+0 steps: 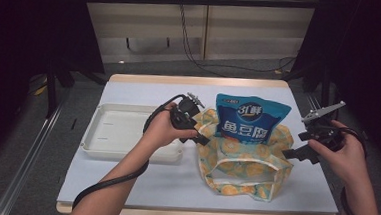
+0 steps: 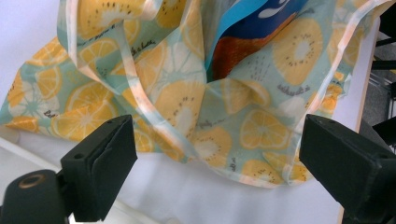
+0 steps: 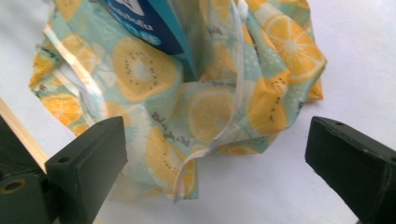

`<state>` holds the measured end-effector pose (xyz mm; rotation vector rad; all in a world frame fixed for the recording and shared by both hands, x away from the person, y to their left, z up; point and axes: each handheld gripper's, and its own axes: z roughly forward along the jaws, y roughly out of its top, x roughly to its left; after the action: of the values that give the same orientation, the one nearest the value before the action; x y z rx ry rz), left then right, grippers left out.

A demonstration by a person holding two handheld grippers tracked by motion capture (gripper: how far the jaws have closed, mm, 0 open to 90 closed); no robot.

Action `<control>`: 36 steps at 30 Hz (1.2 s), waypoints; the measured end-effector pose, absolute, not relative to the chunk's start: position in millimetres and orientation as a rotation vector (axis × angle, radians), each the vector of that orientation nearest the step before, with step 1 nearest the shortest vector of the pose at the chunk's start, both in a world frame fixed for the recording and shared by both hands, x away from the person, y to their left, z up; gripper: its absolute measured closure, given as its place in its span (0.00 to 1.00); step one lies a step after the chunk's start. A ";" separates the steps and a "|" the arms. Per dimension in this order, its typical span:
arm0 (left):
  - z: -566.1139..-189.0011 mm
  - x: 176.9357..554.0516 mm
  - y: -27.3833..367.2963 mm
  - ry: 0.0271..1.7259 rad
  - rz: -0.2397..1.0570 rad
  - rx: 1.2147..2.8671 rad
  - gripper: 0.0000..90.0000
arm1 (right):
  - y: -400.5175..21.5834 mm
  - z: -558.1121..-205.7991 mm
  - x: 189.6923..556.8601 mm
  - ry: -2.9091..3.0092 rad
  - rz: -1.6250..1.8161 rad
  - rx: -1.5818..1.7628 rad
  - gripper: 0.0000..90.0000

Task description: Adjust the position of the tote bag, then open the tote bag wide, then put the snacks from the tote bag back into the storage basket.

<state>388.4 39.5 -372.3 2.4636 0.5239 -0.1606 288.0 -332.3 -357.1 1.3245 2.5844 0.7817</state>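
Both sets of fingers stand wide with nothing between them: the left gripper (image 1: 202,140) at the fruit-print tote bag's (image 1: 244,173) nine o'clock edge, the right gripper (image 1: 290,154) at three o'clock. The blue fish-tofu pouch (image 1: 250,118) sits half inside, leaning toward twelve. Unsupported, the limp cloth could sag and the pouch could tip out. The bag looks crumpled, its mouth slack, mid-table beside the white tray (image 1: 122,128).

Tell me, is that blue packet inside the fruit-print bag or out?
Partly in: the blue packet has its bottom inside the fruit-print bag, its top standing out.

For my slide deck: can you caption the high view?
Two hand-held grippers, left and right, open beside a fruit-print bag holding a blue pouch; white tray alongside.
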 end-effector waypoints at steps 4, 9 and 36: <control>-366.5 389.6 37.1 0.508 -0.163 2.465 0.12 | -330.1 -358.8 288.1 2.584 0.767 1.337 0.06; -357.9 391.0 33.9 0.467 -0.171 2.486 0.12 | -332.5 -359.8 287.5 2.575 0.766 1.347 0.06; -311.2 401.3 12.5 0.373 -0.166 2.507 0.14 | -336.3 -360.0 281.0 2.571 0.780 1.352 0.06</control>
<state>401.3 12.5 -311.2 2.5073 0.3727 -0.1660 281.0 -336.3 -360.0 1.3524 2.5706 0.7804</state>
